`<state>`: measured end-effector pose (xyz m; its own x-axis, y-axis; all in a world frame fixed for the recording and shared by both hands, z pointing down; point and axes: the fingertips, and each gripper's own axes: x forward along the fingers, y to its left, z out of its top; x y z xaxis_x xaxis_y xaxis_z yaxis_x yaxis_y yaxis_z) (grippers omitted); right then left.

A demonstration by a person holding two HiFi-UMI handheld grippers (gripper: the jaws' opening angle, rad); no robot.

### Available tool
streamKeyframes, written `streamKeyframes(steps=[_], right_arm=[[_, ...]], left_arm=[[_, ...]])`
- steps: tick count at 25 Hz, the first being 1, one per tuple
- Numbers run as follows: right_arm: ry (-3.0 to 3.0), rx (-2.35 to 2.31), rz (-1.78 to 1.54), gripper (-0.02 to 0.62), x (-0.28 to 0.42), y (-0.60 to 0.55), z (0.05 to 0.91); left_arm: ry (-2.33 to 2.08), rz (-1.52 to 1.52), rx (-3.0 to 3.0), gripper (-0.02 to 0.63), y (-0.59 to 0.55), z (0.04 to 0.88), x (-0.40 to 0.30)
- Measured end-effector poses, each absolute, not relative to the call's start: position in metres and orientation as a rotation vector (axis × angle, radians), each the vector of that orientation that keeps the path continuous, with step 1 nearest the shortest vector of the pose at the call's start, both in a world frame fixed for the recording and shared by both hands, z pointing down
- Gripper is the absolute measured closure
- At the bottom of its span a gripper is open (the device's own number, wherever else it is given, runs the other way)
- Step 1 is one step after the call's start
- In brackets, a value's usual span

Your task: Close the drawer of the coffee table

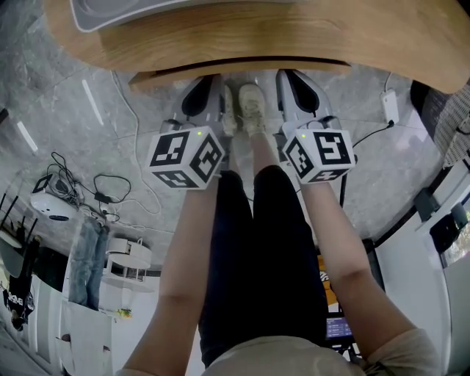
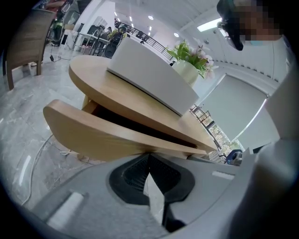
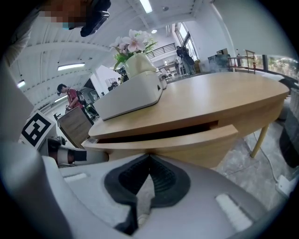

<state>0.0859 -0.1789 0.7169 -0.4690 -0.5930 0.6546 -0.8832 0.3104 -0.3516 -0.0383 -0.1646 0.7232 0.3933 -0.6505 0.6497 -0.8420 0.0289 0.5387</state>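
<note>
**Head view.** The coffee table (image 1: 242, 37) fills the 12 o'clock edge, and a white box (image 1: 110, 15) lies on it. Just below the tabletop, the drawer (image 1: 242, 67) shows as a thin curved wooden strip. Its long axis runs from 9 to 3 o'clock, and its front faces 6 o'clock, toward the person. It stands a little proud of the tabletop's edge. The left gripper (image 1: 211, 79) and the right gripper (image 1: 285, 75) both point to 12 o'clock, with their tips at the drawer front. They stand either side of the person's shoes (image 1: 250, 109). Each gripper carries a marker cube (image 1: 186, 156) toward 6 o'clock.

**Left gripper view.** The left gripper (image 2: 148, 155) has its jaws brought together at the tips, with nothing between them. The tips are against the lower edge of the drawer (image 2: 107, 135). The drawer front sweeps from 9 toward 3 o'clock. A dark gap separates it from the tabletop (image 2: 117, 93), wider toward 9 o'clock. The white box (image 2: 149, 77) and a flower pot (image 2: 187, 70) sit on top.

**Right gripper view.** The right gripper (image 3: 149, 156) likewise has its jaws together and grips nothing. Its tips are against the drawer (image 3: 177, 140), which lies across the view from 9 to 3 o'clock. A narrow dark slit runs above the drawer, under the tabletop (image 3: 210, 98). The white box (image 3: 131, 98) is toward 11 o'clock.
</note>
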Motion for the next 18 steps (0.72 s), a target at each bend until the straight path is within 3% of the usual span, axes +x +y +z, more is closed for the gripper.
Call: streamKeyframes(steps=[18], right_arm=[[-2.186,1.326,0.943,0.592,0.082,-0.206,0.718]], left_arm=[[-1.341,0.248,1.718,0.603,-0.191,0.724,-0.042]])
